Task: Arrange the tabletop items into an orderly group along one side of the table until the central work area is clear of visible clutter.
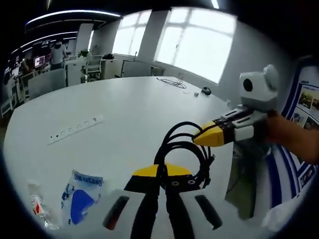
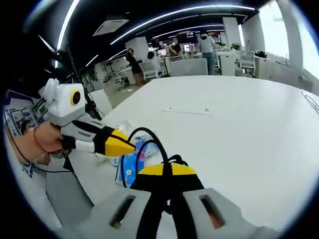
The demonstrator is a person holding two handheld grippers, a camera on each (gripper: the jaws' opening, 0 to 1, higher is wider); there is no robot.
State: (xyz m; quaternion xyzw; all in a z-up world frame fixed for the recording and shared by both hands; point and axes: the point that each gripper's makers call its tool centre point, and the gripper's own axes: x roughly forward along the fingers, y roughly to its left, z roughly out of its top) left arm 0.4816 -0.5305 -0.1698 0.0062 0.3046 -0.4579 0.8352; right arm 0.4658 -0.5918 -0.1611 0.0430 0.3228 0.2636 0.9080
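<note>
A coiled black cable [image 1: 185, 145] hangs over the white table [image 1: 129, 104] near its edge. My left gripper [image 1: 162, 172] is shut on the near side of the coil, with a strand running down between its jaws. My right gripper [image 1: 203, 139] comes in from the right, held by a hand, its yellow tip closed on the coil's upper loop. In the right gripper view, my right gripper [image 2: 167, 171] is shut on the same cable [image 2: 149, 144], and my left gripper [image 2: 127, 146] meets a loop from the left.
A blue and white packet [image 1: 80, 195] and a clear wrapped item [image 1: 40, 209] lie near the table's edge. A white power strip [image 1: 76, 128] lies mid-table. Another thin cable [image 1: 172, 82] and a small dark object [image 1: 206, 90] sit at the far side. People stand at desks beyond.
</note>
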